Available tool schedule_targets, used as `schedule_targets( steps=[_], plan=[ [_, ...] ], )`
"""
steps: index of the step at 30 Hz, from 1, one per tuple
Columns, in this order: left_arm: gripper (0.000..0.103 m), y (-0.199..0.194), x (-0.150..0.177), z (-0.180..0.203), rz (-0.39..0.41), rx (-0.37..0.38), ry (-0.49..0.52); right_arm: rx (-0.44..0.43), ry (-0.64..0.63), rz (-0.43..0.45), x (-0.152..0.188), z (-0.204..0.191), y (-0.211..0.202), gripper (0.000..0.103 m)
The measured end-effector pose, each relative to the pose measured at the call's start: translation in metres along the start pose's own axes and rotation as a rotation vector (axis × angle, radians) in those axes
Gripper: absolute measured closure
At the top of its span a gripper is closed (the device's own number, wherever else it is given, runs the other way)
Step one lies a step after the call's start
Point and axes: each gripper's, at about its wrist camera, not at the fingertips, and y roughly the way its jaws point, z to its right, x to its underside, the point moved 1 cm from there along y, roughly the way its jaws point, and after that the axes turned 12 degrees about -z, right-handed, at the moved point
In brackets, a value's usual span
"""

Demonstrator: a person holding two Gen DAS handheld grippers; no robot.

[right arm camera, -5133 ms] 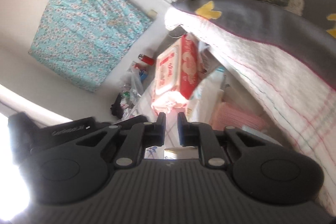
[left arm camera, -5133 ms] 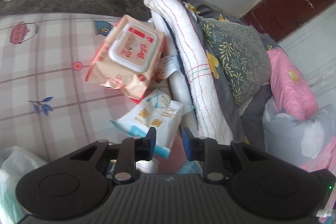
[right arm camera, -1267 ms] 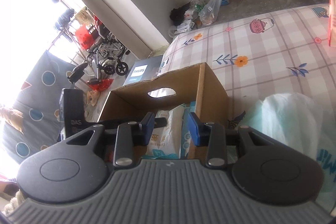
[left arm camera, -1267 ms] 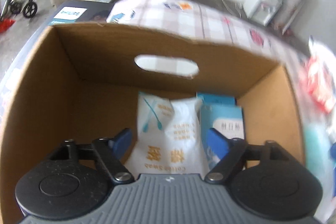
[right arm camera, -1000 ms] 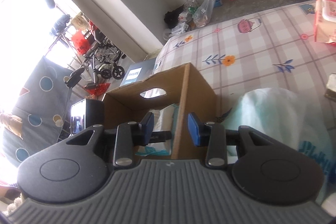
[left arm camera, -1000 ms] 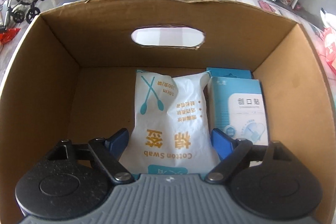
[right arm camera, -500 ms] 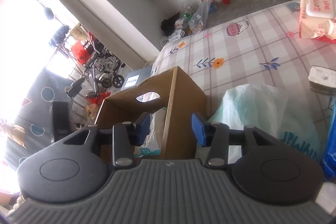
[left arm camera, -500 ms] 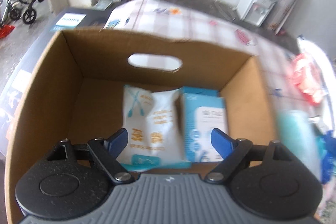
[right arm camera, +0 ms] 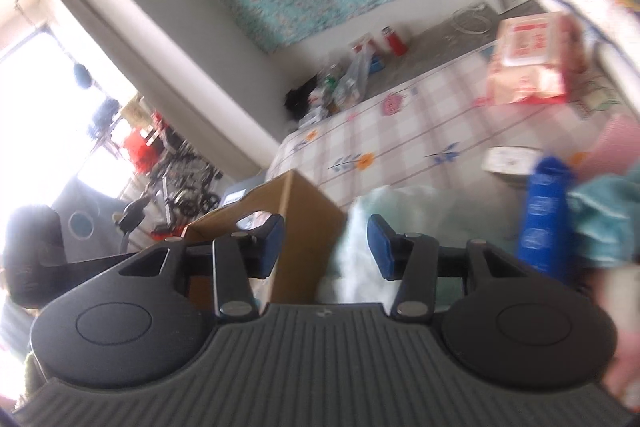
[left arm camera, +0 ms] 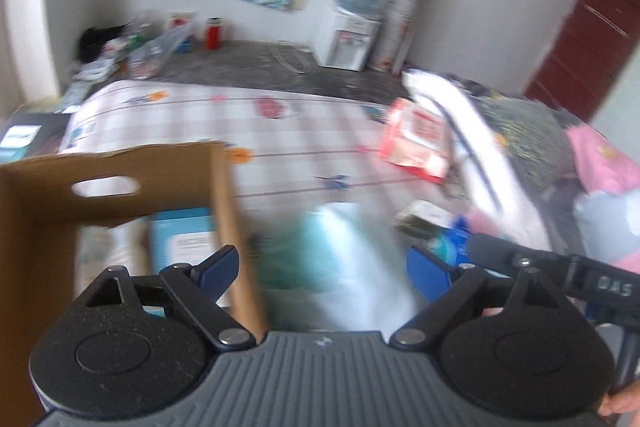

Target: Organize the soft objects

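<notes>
— Claws? What have they got?
— Left claw [left arm camera: 322, 269] gapes, jaws opening, empty. Right claw [right arm camera: 326, 241] stands half apart, also empty.
— And the soft things?
— Pale green plastic bag [left arm camera: 340, 251] lies just ahead of both; cardboard box [left arm camera: 120, 167] sits left of them, blue packet [left arm camera: 184, 239] inside.

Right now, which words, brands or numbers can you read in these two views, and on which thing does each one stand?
"DAS": white letters on the black bar of the right gripper, seen in the left wrist view.
Pink wipes pack: red print, too blurred to read.
Blue box in the cardboard box: label blurred, unreadable.
Blue bottle: print unreadable.
</notes>
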Motion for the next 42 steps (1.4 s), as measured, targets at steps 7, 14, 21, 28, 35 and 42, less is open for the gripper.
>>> schedule_targets(
  steps=[7, 14, 21, 28, 35, 42],
  plan=[
    [0.011, 0.027, 0.003, 0.069, 0.008, 0.053, 0.126, 0.092, 0.100, 0.063, 0.017, 0.064, -0.042, 0.057],
    [0.016, 0.058, 0.002, 0.132, 0.005, 0.097, 0.264, 0.167, 0.255, 0.117, 0.020, 0.148, -0.081, 0.057],
    [0.042, 0.111, -0.031, 0.169, -0.139, 0.201, 0.213, 0.173, 0.431, 0.109, 0.020, 0.216, -0.080, 0.057],
    [0.058, 0.170, -0.066, 0.185, -0.269, 0.203, 0.164, 0.156, 0.513, 0.080, 0.015, 0.242, -0.053, 0.057],
    [0.058, 0.207, -0.088, 0.188, -0.298, 0.178, 0.179, 0.197, 0.439, 0.123, -0.011, 0.240, -0.043, 0.057],
    [0.074, 0.228, -0.110, 0.167, -0.293, 0.164, 0.103, 0.177, 0.314, 0.110, -0.069, 0.235, -0.014, 0.062]
  ],
)
